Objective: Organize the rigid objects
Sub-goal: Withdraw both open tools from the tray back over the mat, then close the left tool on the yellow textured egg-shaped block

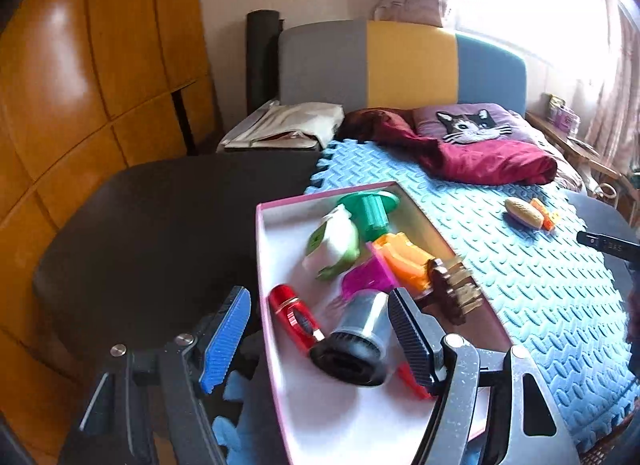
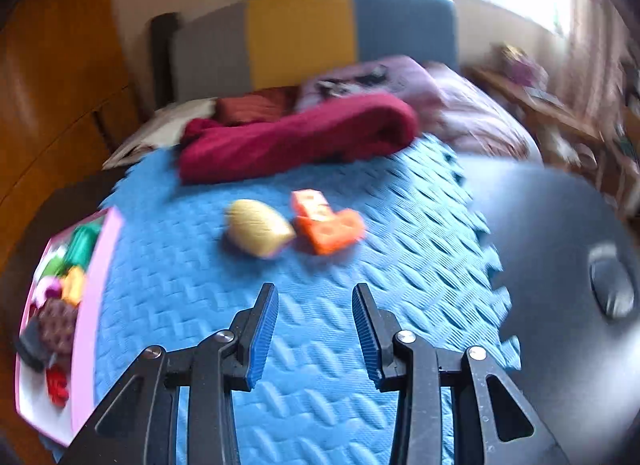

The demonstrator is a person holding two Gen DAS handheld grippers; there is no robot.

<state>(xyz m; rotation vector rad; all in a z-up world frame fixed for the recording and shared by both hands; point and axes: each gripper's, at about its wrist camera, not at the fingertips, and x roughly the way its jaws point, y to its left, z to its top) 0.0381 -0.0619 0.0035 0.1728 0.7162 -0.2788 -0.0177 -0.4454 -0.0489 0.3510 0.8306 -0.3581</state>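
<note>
A pink-rimmed white box holds several objects: a green spool, a white and green toy, an orange piece, a magenta block, a red item, a brown comb-like piece and a silver and black nozzle. My left gripper is open above the box, the nozzle lying free between its fingers. A tan oval object and an orange block lie on the blue foam mat. My right gripper is open and empty above the mat, short of both.
The box sits at the mat's left edge. A dark red cloth and a cat pillow lie at the mat's far end. A black table surface flanks the mat; a grey mouse lies at right.
</note>
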